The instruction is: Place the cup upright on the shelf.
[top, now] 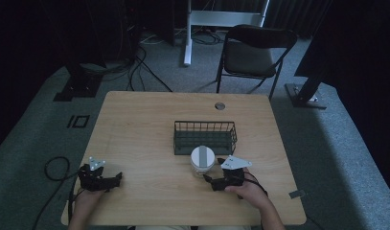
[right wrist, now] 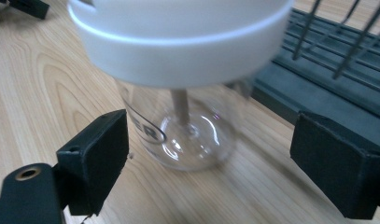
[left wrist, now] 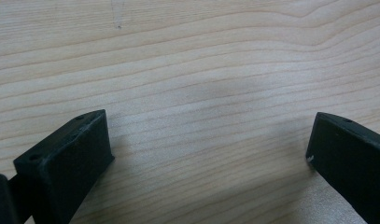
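While it stands upright on the light wooden table (top: pixel 144 124), the clear plastic jar with a white screw lid (top: pixel 202 160) sits just in front of the dark wire basket (top: pixel 205 136), near its front wall. Through the clear wall in the right gripper view, a thin tan stick shows inside. Right tongs (top: pixel 216 179) lie just beside the jar on the person's side, jaws spread wide and apart from it. Left tongs (top: pixel 117 178) rest well apart near the table's left edge, jaws also spread over bare wood.

Wire basket (top: pixel 205 137) blocks behind jar (top: pixel 202 160); left tabletop (top: pixel 135 139) open.
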`<state>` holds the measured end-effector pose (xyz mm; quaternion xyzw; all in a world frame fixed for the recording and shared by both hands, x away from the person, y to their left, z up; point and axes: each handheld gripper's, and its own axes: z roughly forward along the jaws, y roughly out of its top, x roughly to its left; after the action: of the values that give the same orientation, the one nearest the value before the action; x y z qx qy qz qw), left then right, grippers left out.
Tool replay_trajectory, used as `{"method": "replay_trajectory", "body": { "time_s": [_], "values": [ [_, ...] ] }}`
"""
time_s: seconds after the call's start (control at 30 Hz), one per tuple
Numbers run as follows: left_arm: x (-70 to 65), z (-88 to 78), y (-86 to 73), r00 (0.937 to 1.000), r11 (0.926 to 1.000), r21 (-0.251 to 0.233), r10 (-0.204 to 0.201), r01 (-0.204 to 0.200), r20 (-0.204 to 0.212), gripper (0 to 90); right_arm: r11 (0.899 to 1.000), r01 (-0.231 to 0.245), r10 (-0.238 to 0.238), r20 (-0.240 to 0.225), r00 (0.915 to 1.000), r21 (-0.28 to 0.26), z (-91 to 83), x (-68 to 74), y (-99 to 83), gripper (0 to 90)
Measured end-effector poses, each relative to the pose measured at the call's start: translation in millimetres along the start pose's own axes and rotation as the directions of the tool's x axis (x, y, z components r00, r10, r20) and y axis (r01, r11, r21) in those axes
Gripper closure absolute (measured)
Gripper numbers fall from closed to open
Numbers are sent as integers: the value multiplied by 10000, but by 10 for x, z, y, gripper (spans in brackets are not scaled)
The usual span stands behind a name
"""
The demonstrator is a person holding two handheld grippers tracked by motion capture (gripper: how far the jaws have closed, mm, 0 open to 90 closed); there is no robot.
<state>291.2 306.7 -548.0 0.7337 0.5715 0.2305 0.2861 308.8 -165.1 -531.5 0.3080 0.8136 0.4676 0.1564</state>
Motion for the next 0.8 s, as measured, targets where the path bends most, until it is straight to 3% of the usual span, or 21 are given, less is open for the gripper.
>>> {"method": "replay_trajectory", "body": {
  "time_s": [0.4, 0.47, 0.8],
  "values": [
    [0, -1, 0, 10000, 10000, 9, 2, -2, -1, 1, 9992, -12, 2, -248, 9997, -406, 108, 85, 65, 113],
    [0, 0, 0, 10000, 10000, 8, 1, -1, -1, 1, 9973, -159, 133, -363, 9993, -712, 122, 88, 76, 112],
    [-1, 0, 0, 10000, 10000, -1, -8, 8, 0, 1, 9935, -85, 63, -194, 9998, -1137, 171, 107, 107, 144]
  ]
}}
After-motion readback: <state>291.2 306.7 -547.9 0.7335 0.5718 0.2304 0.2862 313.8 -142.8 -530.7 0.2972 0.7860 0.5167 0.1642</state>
